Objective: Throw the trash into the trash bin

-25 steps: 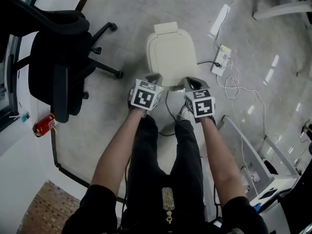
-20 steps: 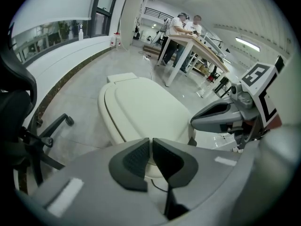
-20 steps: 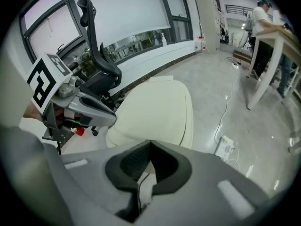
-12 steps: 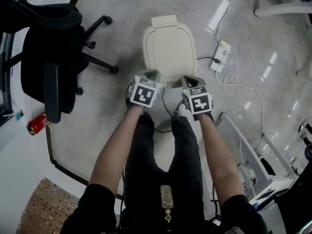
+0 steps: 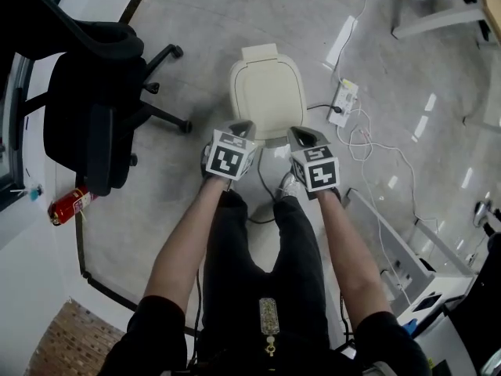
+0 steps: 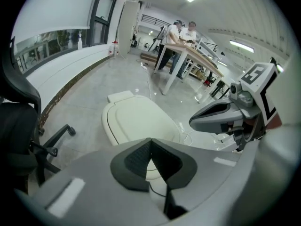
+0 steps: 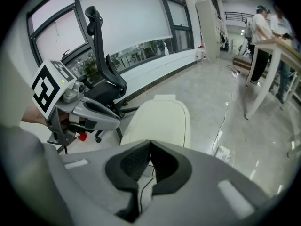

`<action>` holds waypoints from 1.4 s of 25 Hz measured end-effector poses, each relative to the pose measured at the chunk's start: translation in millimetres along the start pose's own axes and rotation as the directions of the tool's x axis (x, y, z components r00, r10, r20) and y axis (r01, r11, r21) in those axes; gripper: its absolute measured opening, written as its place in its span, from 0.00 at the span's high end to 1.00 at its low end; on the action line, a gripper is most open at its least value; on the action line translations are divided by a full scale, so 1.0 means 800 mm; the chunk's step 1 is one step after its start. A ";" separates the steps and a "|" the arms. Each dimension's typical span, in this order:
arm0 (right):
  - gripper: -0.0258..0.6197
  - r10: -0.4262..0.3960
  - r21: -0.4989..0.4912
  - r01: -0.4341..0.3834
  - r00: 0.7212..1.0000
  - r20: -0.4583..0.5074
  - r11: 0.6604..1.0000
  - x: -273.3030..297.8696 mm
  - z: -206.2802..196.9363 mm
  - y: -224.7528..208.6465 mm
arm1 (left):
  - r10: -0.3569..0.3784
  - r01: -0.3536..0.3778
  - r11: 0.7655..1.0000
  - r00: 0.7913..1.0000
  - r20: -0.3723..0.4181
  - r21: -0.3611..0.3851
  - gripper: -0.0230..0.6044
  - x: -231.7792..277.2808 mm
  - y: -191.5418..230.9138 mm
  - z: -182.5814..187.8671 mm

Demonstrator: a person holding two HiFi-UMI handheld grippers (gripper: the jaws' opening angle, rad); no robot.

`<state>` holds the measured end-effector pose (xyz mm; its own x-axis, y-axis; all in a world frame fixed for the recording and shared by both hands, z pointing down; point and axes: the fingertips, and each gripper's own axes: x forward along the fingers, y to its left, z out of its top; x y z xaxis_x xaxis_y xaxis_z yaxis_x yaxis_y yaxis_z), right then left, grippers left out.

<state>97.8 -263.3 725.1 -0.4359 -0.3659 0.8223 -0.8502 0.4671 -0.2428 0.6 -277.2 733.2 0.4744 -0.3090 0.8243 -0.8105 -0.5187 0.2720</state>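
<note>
The trash bin (image 5: 268, 100) is cream plastic and stands on the grey floor just ahead of the person's feet, its lid down. My left gripper (image 5: 240, 125) hangs over the bin's near left edge, and my right gripper (image 5: 300, 134) over its near right edge. Each is shut with nothing between its pads. In the left gripper view the bin (image 6: 136, 121) fills the middle beyond the closed jaws, with the right gripper (image 6: 221, 119) alongside. In the right gripper view the bin (image 7: 160, 121) lies ahead, with the left gripper (image 7: 89, 113) to its left. No trash shows in either gripper.
A black office chair (image 5: 86, 108) stands left of the bin. A red can-like thing (image 5: 66, 204) lies by the wall. A power strip (image 5: 342, 100) and white cables trail to the right, near a white frame (image 5: 399, 245). People (image 6: 181, 32) stand at a far table.
Both grippers have stayed side by side at the bin's near edge and lifted slightly together. The lid has stayed down and the head view has shifted a little.
</note>
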 end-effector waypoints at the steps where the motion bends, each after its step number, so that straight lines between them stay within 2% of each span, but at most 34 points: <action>1: 0.96 -0.001 -0.004 0.001 1.000 0.016 1.000 -0.014 0.009 0.005 | -0.010 0.010 1.000 1.000 0.024 0.000 0.95 -0.014 -0.006 0.011; 6: 0.96 -0.015 0.020 0.012 0.989 0.147 1.000 -0.089 0.064 0.039 | -0.059 0.055 0.998 0.985 0.159 0.030 0.95 -0.106 -0.027 0.066; 11: 0.96 -0.030 0.016 0.026 0.961 0.276 1.000 -0.168 0.116 0.095 | -0.101 0.084 0.993 0.967 0.233 0.082 0.95 -0.203 -0.045 0.092; 13: 0.96 -0.033 0.010 0.032 0.941 0.337 0.999 -0.201 0.140 0.118 | -0.123 0.098 0.990 0.956 0.265 0.105 0.95 -0.244 -0.055 0.103; 16: 0.96 -0.034 0.006 0.035 0.897 0.440 0.999 -0.252 0.176 0.150 | -0.153 0.112 0.983 0.934 0.323 0.145 0.95 -0.306 -0.074 0.124; 20: 0.96 -0.015 -0.015 0.028 0.843 0.538 1.000 -0.313 0.198 0.190 | -0.188 0.124 0.975 0.906 0.379 0.186 0.95 -0.371 -0.106 0.137; 23: 0.96 0.011 -0.054 0.027 0.800 0.599 0.998 -0.364 0.205 0.213 | -0.212 0.149 0.972 0.892 0.400 0.184 0.95 -0.403 -0.135 0.129; 27: 0.96 0.054 -0.068 -0.011 0.752 0.657 0.998 -0.434 0.188 0.223 | -0.194 0.135 0.978 0.868 0.457 0.160 0.95 -0.439 -0.180 0.117; 31: 0.96 0.105 -0.100 -0.051 0.742 0.662 0.994 -0.489 0.137 0.225 | -0.170 0.105 0.983 0.841 0.513 0.153 0.95 -0.467 -0.252 0.102; 35: 0.96 0.105 -0.129 -0.025 0.739 0.666 0.991 -0.538 0.116 0.249 | -0.156 0.076 0.982 0.839 0.522 0.171 0.95 -0.507 -0.297 0.090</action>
<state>89.1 -87.3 275.1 -0.6078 -0.7571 0.2395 -0.7940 0.5758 -0.1947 25.3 -86.0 298.9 0.7033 -0.5943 0.3901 -0.7015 -0.6693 0.2449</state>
